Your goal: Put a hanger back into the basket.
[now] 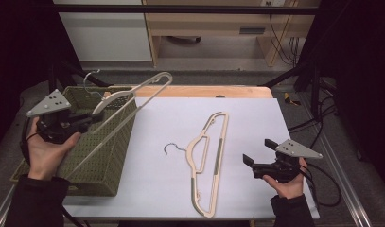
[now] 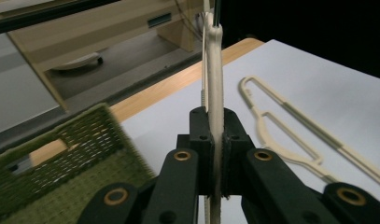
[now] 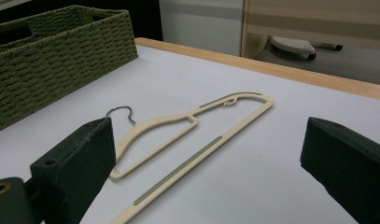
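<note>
Cream plastic marks both hangers on this table. One cream hanger (image 1: 128, 101) is clamped between the jaws of the left gripper (image 1: 93, 116) and hangs in the air above the green woven basket (image 1: 109, 170), tilted so that its metal hook (image 1: 88, 80) points up and away over the basket's far edge while its long bar slants down towards the person's left hand (image 1: 50, 149). In the left gripper view the black jaws press together on the thin edge of that hanger (image 2: 214, 93), which runs straight up between them.

A second hanger (image 1: 209, 156) lies flat on the white sheet (image 1: 256, 118) in the middle of the table, hook towards the basket, well apart from the first. The right gripper (image 1: 256, 158) hovers low over the sheet just to the right of it, held in the right hand (image 1: 289, 182), with its jaws standing wide apart and nothing between them. In the right gripper view the lying hanger (image 3: 187, 130) sits ahead of the open jaws, with the basket (image 3: 52, 79) beyond it at the left
</note>
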Demonstrator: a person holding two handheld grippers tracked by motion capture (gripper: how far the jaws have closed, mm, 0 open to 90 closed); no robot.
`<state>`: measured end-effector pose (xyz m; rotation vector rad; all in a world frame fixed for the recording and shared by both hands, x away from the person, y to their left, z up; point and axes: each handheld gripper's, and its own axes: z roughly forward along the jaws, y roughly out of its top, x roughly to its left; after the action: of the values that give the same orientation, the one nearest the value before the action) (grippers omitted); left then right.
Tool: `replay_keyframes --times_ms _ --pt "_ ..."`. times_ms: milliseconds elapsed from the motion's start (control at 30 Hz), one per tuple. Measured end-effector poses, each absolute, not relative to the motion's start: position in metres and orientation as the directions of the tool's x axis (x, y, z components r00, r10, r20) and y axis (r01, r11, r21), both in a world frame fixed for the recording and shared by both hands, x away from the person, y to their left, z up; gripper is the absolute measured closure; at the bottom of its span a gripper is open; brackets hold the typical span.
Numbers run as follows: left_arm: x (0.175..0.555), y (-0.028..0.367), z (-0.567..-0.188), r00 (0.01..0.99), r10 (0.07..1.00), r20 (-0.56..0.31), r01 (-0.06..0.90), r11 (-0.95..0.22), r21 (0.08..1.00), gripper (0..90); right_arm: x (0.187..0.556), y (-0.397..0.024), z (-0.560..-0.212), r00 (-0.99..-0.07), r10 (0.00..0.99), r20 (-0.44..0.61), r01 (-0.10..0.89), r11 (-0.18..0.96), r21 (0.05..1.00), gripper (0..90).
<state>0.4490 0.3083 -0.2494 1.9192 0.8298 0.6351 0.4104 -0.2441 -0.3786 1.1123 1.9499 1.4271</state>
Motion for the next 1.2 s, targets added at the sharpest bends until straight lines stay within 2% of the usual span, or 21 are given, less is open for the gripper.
replay_keyframes --times_ms 600,1200 --pt "0.482 0.395 -0.282 0.547 0.833 0.079 0.37 -0.325 0.87 85.5 0.41 -0.246 -0.377 -0.557 0.825 0.09 0.328 0.119 0.937 3.5" --pt "0.491 0.42 -0.326 0.521 0.853 0.033 0.438 -0.3 0.847 85.5 0.411 -0.244 -0.379 -0.56 0.823 0.098 0.341 0.12 0.932 3.7"
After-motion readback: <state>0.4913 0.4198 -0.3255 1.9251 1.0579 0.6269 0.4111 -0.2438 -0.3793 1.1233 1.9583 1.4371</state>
